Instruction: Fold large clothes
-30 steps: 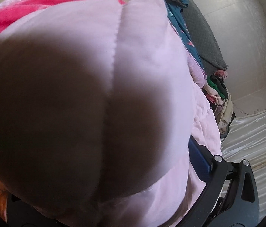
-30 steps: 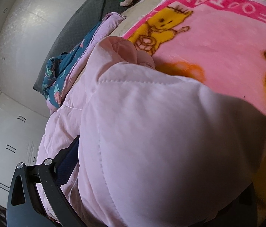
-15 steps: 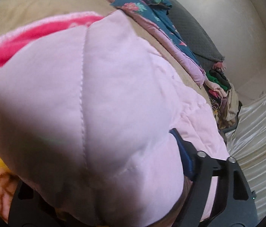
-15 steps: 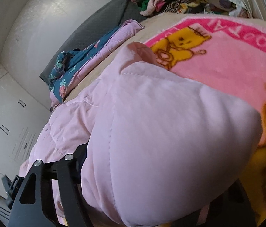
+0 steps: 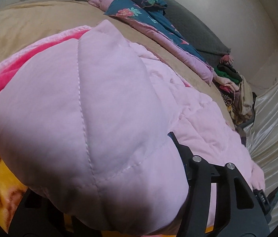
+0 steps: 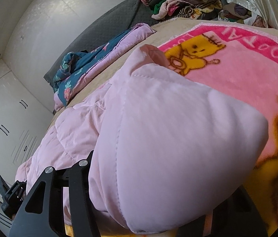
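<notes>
A pale pink quilted jacket (image 5: 91,118) fills the left wrist view and also the right wrist view (image 6: 168,138). It bulges over both sets of jaws and hides the fingertips. My left gripper (image 5: 107,213) is shut on a thick fold of the jacket. My right gripper (image 6: 154,217) is shut on another fold of it. The rest of the jacket trails across the bed between the two grippers. A cuff (image 6: 154,54) sticks up at its far end.
A pink and yellow cartoon blanket (image 6: 247,75) covers the tan bed (image 5: 30,23) under the jacket. A teal floral quilt (image 5: 143,15) and a grey pillow (image 6: 107,27) lie along the wall. A heap of mixed clothes (image 6: 188,2) sits at the bed's end.
Both grippers have pulled back with the jacket, so more of the bed, quilt and trailing jacket shows. The jacket fold takes up less of each view.
</notes>
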Motion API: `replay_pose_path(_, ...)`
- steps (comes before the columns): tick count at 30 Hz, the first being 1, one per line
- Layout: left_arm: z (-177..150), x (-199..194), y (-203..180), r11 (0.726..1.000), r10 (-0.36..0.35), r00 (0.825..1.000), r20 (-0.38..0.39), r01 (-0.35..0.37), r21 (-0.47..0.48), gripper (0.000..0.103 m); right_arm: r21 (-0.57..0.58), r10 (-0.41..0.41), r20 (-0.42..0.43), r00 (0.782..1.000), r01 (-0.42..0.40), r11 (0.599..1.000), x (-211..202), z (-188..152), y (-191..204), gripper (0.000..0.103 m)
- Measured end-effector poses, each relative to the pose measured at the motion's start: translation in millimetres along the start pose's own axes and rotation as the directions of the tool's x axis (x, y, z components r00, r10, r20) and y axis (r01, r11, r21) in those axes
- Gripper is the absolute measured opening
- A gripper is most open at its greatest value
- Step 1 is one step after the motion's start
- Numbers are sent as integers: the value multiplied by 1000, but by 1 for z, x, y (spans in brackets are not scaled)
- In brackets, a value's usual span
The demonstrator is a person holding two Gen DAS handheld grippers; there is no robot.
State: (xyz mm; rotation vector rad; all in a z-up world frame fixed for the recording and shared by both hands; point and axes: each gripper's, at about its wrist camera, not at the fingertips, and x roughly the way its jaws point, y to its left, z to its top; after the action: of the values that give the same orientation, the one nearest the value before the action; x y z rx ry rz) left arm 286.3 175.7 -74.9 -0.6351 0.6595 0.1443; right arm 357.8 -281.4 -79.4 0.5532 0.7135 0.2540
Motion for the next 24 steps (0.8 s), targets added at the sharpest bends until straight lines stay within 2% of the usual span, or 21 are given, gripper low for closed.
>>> replay_pose_path(12, 10, -5, -17, 995, 31, 999, 20, -33, 95, 39, -87, -30, 2, 1000, 30, 996, -5, 7, 17, 41)
replay_pose_path(24, 15, -31, -28, 989, 2, 998, 70, -12, 144, 36, -199, -25, 35, 999, 31, 980, -27, 20, 46, 36)
